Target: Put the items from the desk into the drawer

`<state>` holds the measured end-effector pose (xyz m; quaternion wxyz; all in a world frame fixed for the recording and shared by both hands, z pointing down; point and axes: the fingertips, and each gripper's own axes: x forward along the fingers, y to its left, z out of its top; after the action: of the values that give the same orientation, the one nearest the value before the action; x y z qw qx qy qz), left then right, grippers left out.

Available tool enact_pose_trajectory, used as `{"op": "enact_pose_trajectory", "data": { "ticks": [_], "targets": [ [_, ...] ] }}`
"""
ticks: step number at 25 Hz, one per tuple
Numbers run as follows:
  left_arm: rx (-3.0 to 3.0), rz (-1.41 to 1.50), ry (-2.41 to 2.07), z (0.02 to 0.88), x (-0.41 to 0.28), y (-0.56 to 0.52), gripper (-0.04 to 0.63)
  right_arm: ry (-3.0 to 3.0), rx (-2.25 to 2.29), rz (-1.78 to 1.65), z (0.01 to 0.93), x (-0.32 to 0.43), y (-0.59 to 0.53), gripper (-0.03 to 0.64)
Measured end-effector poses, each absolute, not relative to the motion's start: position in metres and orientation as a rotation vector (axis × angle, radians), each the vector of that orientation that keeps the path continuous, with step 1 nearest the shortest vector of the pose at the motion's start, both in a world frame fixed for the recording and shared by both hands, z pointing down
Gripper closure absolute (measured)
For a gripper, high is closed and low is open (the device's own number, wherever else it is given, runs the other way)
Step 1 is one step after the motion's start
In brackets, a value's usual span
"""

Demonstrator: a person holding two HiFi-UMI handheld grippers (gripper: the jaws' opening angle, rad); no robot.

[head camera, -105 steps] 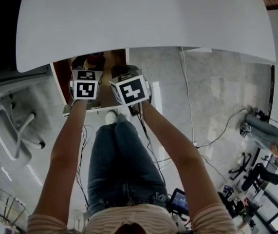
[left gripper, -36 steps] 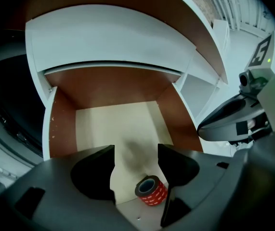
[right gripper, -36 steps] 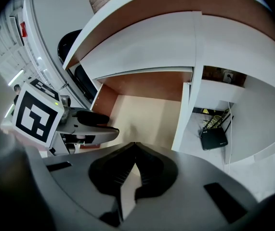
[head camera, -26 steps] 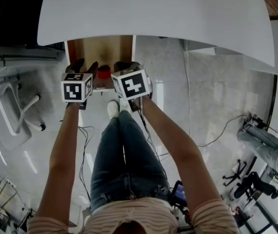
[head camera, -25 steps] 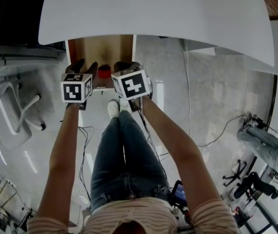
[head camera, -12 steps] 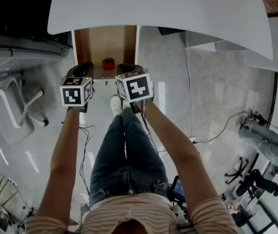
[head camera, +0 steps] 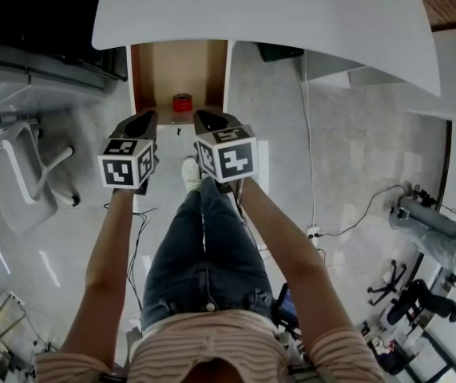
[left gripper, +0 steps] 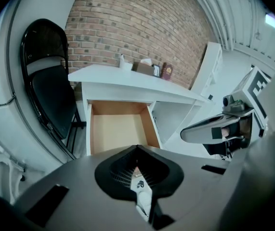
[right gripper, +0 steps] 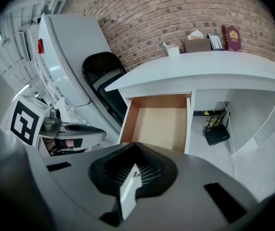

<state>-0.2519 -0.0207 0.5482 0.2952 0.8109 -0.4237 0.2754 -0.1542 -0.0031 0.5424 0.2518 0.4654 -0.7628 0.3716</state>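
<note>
The wooden drawer [head camera: 178, 74] stands pulled out under the white desk [head camera: 267, 14]. A small red item [head camera: 182, 102] lies near the drawer's front edge. Both grippers hover side by side just in front of the drawer, above the person's knees. My left gripper [head camera: 144, 120] has just been closing and is now shut with nothing between its jaws. My right gripper [head camera: 204, 118] is shut and empty too. In the right gripper view the drawer [right gripper: 159, 121] looks bare inside, and a tissue box [right gripper: 197, 43], a red book [right gripper: 232, 34] and a small white bottle [right gripper: 171, 49] stand on the desk.
A black chair [right gripper: 102, 76] stands left of the drawer. A black router [right gripper: 217, 134] sits on the floor under the desk's right side. A white chair [head camera: 20, 182] and cables [head camera: 347, 222] lie on the floor around the person.
Both grippers have drawn back from the drawer toward the person and risen. The left jaws have closed. The red item stays in the drawer.
</note>
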Motion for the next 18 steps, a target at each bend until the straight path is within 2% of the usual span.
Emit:
{"op": "enact_pose_trajectory", "data": {
  "ticks": [18],
  "targets": [
    [2.339, 0.351, -1.250, 0.434, -0.262, 0.004, 0.586, -2.366, 1.384, 0.724, 0.444, -0.163, 0.014, 0.601]
  ]
}}
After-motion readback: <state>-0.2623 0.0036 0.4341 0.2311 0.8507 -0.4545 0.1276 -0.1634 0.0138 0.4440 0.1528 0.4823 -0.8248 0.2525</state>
